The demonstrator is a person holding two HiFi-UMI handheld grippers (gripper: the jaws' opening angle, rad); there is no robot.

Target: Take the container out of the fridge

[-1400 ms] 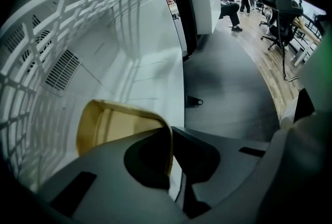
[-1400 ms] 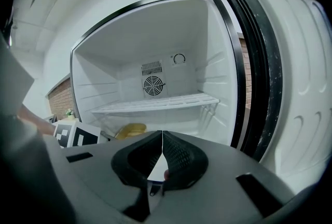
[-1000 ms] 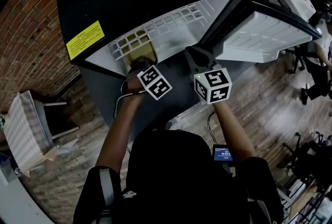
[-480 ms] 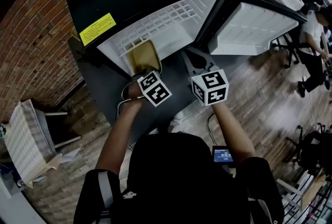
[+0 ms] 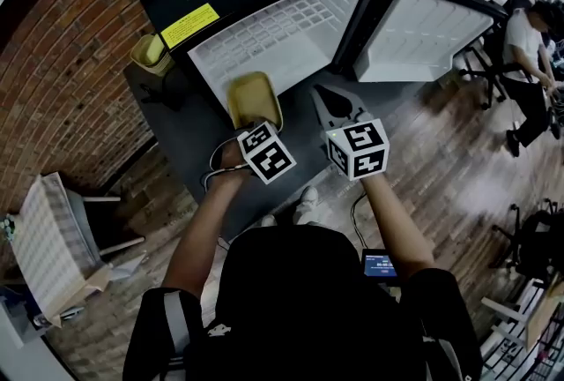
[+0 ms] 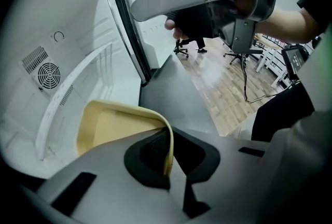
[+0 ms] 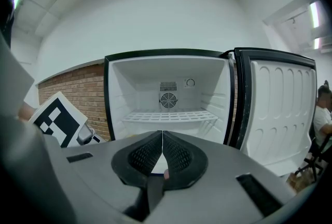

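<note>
A shallow yellow container [image 5: 253,99] hangs just in front of the open fridge [image 5: 282,31], over the dark surface below it. My left gripper [image 5: 250,127] is shut on its near rim. In the left gripper view the container's [image 6: 111,124] thin edge is pinched between the dark pads [image 6: 150,153]. My right gripper [image 5: 331,104] hovers beside it on the right, shut and holding nothing. In the right gripper view the right gripper's [image 7: 162,149] closed jaws point at the fridge's white interior [image 7: 168,91], where the wire shelf [image 7: 168,115] is bare.
The fridge door [image 5: 423,26] stands wide open to the right. A second yellow cup-like thing [image 5: 152,53] sits left of the fridge by the brick wall. A chair [image 5: 53,229] is at the left, a person [image 5: 529,40] and office chairs at the right.
The yellow container has come out from the fridge's lower compartment toward me, held by the left gripper. The right gripper has stayed shut beside it.
</note>
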